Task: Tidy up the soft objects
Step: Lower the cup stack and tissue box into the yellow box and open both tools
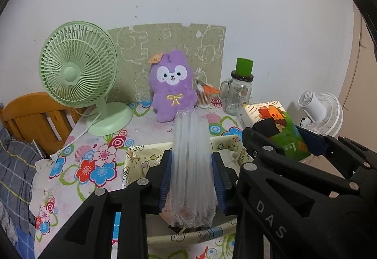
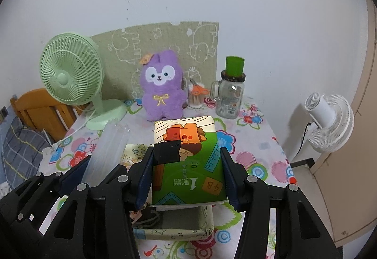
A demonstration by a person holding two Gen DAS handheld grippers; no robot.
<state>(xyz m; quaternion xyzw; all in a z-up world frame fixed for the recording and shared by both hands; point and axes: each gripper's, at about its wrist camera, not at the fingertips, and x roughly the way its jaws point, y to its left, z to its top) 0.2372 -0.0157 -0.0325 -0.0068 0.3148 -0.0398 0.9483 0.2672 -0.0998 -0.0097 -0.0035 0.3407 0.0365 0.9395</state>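
- The clear air-cushion wrap (image 1: 192, 171) stands upright between the blue pads of my left hand-held gripper (image 1: 192, 178), which is clamped on its sides above the fabric storage box (image 1: 132, 164).
- The tissue pack (image 2: 186, 162), green with cartoon print, sits in my right hand-held gripper (image 2: 186, 178); its jaws are clamped on both long sides, over the same box.
- The box rests on the flowered surface (image 2: 259, 164).
- Behind it a purple plush rabbit (image 2: 161, 86) sits against a mat, with a green fan (image 2: 70, 77) on its left and a glass jar (image 2: 229, 93) on its right.
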